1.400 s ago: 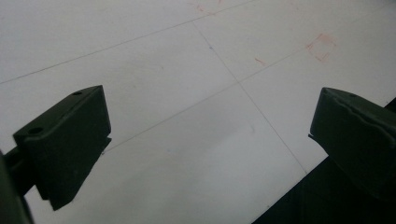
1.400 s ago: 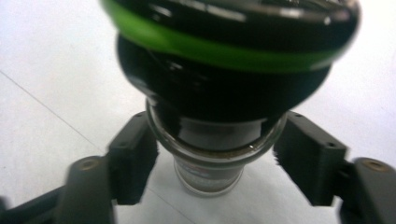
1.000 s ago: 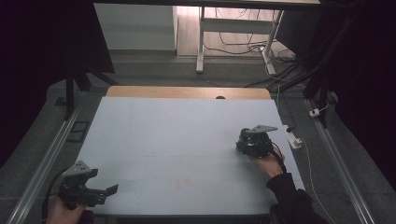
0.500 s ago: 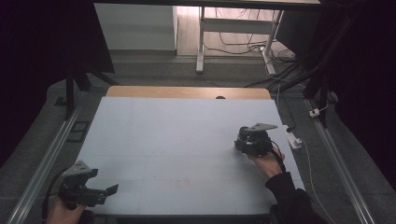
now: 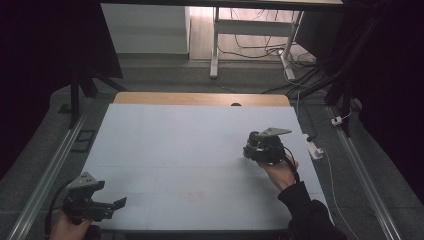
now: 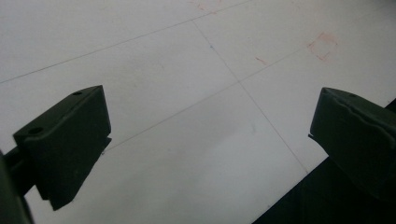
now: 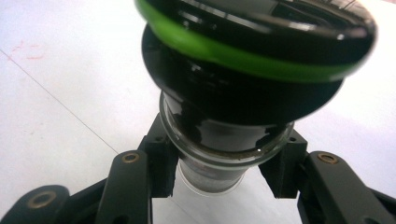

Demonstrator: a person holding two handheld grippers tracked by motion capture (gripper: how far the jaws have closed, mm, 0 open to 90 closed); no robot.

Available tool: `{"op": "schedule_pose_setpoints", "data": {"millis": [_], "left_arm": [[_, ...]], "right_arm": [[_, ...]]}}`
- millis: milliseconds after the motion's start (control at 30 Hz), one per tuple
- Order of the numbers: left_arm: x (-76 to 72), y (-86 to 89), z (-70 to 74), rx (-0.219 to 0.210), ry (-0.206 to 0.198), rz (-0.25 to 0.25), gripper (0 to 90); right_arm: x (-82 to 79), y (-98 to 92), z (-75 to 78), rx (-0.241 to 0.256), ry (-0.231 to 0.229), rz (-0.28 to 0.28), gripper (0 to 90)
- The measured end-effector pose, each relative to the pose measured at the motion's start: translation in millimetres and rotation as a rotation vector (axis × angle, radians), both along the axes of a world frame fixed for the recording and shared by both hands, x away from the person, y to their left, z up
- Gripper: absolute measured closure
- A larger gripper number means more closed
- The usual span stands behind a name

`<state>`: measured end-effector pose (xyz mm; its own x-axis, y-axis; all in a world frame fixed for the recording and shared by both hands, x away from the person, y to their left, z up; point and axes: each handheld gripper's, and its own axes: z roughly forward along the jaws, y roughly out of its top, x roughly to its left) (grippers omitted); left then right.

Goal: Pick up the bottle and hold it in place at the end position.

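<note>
Table [image 5: 200,150] first, in the high view: we see a pale, nearly white sheet over it, with a strip of bare wood along its far edge. Our left hand [image 5: 70,229] comes in at the near left corner and holds the left gripper [image 5: 118,205] low over the sheet, its jaws pointing to the right with a gap between them. Our right hand [image 5: 279,171] sits toward the right side of the table, well apart from the left, and holds the right gripper [image 5: 251,146]. Ahead of that hand we make out a dark round object with a thin green band, though from here we cannot tell how the jaws meet it.

From the left gripper view, we look past the left gripper [image 6: 210,126] with its two black jaws standing wide apart and nothing between them. Below them lies the white sheet, crossed by faint pencil lines and bearing a small red mark [image 6: 323,45]. The near table edge cuts the lower right corner.

From the right gripper view, the right gripper [image 7: 225,165] is clamped on a bottle [image 7: 243,79]. Its jaws press either side of the clear neck, just under a wide black cap ringed with a green band [image 7: 243,58]. The bottle points away from us above the white sheet; whether it touches the sheet we cannot tell.
</note>
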<state>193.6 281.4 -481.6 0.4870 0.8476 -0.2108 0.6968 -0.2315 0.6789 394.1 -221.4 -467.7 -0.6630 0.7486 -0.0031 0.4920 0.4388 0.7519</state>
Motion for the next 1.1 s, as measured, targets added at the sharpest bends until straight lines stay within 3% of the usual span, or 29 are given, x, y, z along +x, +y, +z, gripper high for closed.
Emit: {"op": "schedule_pose_setpoints", "data": {"millis": [233, 733, 900, 1100], "left_arm": [[-0.1, 0.1, 0.0, 0.0, -0.001, -0.001, 0.0], [-0.1, 0.3, 0.0, -0.002, -0.001, -0.004, 0.0], [-0.2, 0.4, -0.1, -0.003, -0.002, -0.006, 0.0], [0.1, 0.5, -0.1, -0.005, -0.001, -0.009, 0.0]], "right_arm": [[3.0, 20.1, 2.2, -0.003, -0.001, 0.038, 52.3], [10.0, 57.2, 0.4, -0.006, -0.002, 0.064, 52.3], [13.4, 68.7, -3.5, 0.004, 0.022, 0.09, 52.3], [15.0, 81.9, -7.4, -0.018, 0.012, 0.108, 52.3]]}}
